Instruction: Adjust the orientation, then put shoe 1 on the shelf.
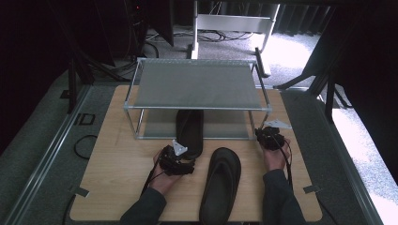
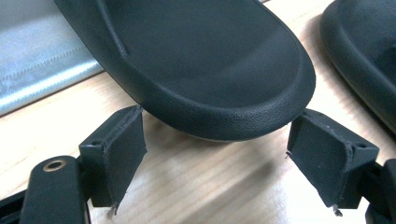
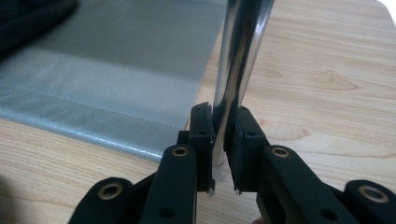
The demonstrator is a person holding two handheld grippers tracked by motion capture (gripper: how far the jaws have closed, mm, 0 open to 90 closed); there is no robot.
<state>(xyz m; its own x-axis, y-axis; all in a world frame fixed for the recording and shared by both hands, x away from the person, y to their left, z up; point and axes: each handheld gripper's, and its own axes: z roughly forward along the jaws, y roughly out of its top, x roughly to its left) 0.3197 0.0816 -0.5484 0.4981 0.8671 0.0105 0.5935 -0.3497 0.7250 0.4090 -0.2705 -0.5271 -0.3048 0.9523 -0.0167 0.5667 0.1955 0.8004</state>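
1. While one sandal (image 1: 220, 185) waits low in the middle, untouched, nothing looks finished.
2. Left gripper (image 1: 177, 161) is wide open around the other sandal's (image 2: 205, 65) heel.
3. Right gripper (image 3: 223, 154) squeezes the rack's (image 1: 195, 84) leg (image 3: 236, 60).

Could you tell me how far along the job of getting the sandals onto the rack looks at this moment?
One sandal already lies partly on the rack's lower shelf, its heel sticking out onto the table. In hand: the left gripper is open around that heel, and the right gripper is clamped on the rack's front leg, apparently steadying it. Left: the second sandal, untouched on the table.
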